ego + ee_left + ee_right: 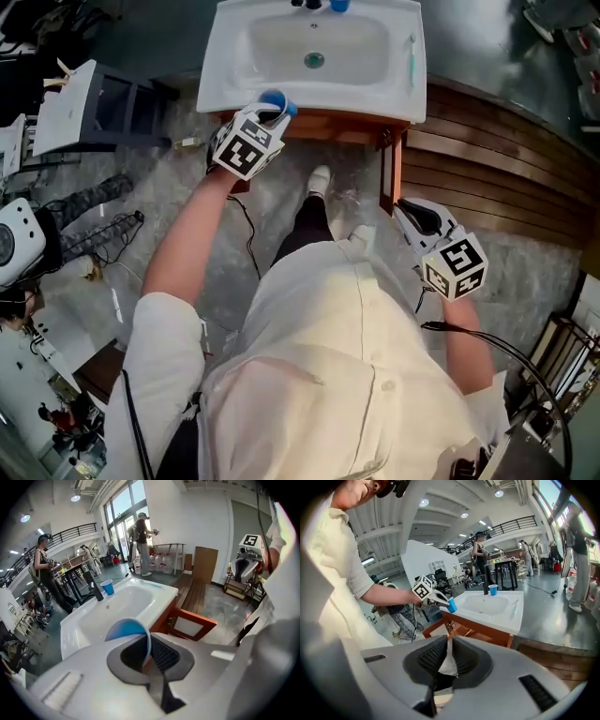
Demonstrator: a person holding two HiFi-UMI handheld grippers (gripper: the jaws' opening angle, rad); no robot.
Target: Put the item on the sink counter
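**Cup pinched by its rim at the counter's near edge**

The left gripper (pixel 149 651) is clamped narrowly on the rim of the blue cup (pixel 127 630), one jaw inside and one outside. The cup hangs tilted over the near-left edge of the sink counter (pixel 220 89); whether it touches, I cannot tell.

Let go here, it could tip off the edge to the floor. Set further in, it could slide into the basin. The thin wall may also buckle and slip.

The right gripper (pixel 448 644) hangs well right, jaws together, carrying nothing I can name.
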